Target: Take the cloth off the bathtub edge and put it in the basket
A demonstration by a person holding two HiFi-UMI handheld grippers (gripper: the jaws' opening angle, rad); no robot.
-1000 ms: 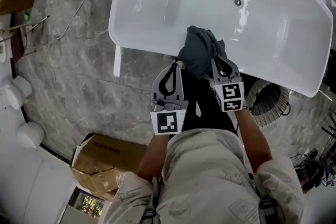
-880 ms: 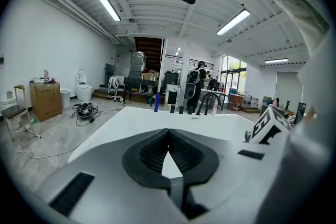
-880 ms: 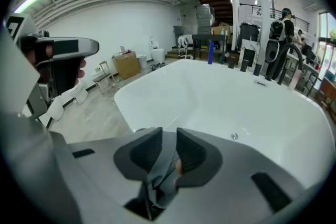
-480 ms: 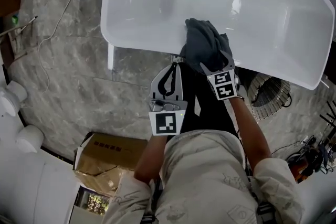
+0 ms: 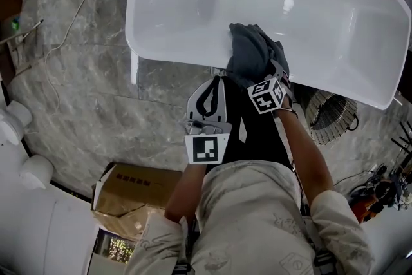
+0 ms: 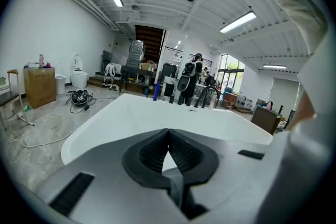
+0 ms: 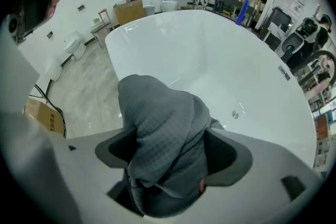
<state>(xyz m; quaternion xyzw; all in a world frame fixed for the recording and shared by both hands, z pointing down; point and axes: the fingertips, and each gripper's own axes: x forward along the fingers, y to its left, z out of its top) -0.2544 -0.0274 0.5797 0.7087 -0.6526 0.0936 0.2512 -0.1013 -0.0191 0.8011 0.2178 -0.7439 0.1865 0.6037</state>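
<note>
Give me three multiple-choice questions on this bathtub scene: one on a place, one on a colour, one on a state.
1. Where is the cloth? A in the basket; B on the bathtub rim; C on the floor.
2. What colour is the cloth? A red; B grey; C white.
3. How are the left tongs? A shut, empty; B wide open; C gripping the cloth.
Answers: B, it drapes over the rim; B, dark grey weave; A, tips meet with nothing between.

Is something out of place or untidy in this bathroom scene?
Yes: a gray cloth sits bunched in a heap on the bathtub's near edge, not in the basket on the floor beside it.
</note>
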